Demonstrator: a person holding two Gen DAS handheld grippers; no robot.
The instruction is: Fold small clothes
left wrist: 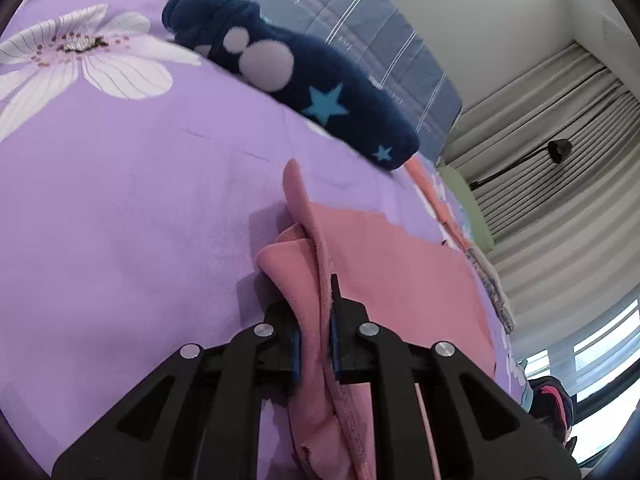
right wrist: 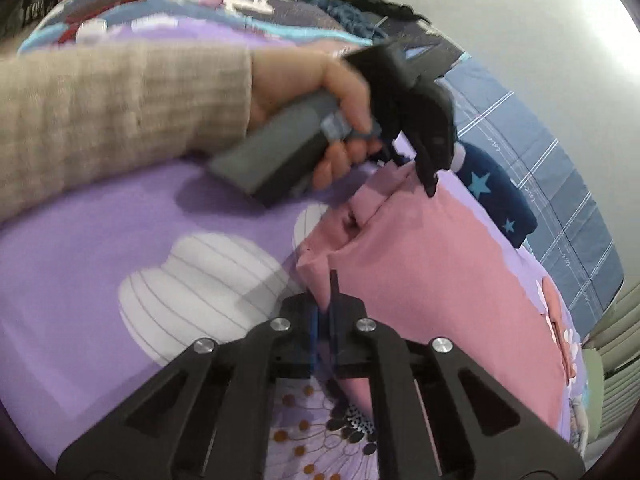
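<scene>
Pink garment (right wrist: 432, 280), soft, light and limp on the bed (left wrist: 120, 220), is pinched at bunched edges by left tool (left wrist: 316, 344) and right tool (right wrist: 324, 320).

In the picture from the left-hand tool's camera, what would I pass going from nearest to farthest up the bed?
left gripper pinching the pink garment → bare purple bedsheet → dark blue star-patterned garment → blue striped quilt → white wall.
</scene>
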